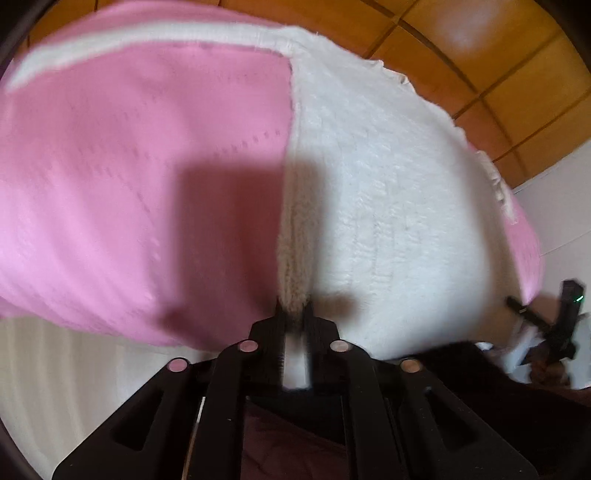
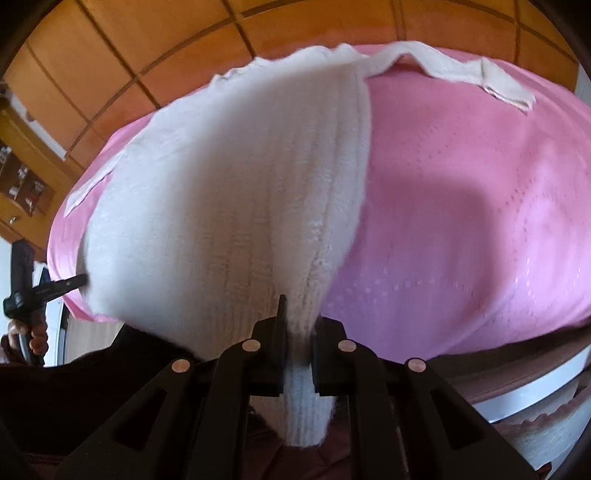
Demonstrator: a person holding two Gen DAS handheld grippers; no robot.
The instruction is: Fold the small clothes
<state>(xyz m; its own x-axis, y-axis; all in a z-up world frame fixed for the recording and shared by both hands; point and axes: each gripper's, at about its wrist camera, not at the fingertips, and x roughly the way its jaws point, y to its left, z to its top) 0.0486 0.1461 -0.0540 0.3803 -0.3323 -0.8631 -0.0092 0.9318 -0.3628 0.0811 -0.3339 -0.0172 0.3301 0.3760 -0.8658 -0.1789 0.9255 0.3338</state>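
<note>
Left wrist view first: the left gripper (image 1: 295, 314) is clamped on the near edge of a white knit garment (image 1: 388, 206), with a bunch of the fuzzy fabric pinched between the two black fingers (image 1: 271, 332). The garment is spread over a pink cloth (image 1: 129, 166) that covers the surface, and it takes up the right half of that cloth, reaching to the far edge. A long white strip (image 1: 147, 35) — probably a sleeve, though it's blurry — is laid along the far edge toward the left corner. Dark shadow is cast on the cloth just ahead of the fingers. Orange wood panelling (image 1: 480, 55) is seen behind. Off at the right edge, the right gripper (image 1: 517, 308) is caught sideways at the garment's corner; how it's set can't be made out from here.

Right wrist view: the right gripper (image 2: 299, 317) is closed on the garment (image 2: 240, 184) too, and a ribbed fold is squeezed between the jaws with a tail of knit hanging down below them. From the pinch the garment fans out across the left part of the pink cloth (image 2: 480, 221), lifted a bit along its right side. The sleeve (image 2: 461, 77) is draped along the far edge toward the right. At the left edge the left gripper (image 2: 79, 282) is seen touching the garment's side, held by a hand (image 2: 33, 332) — its jaws can't be judged in this shot. The same panelling (image 2: 147, 44) is in the background.
</note>
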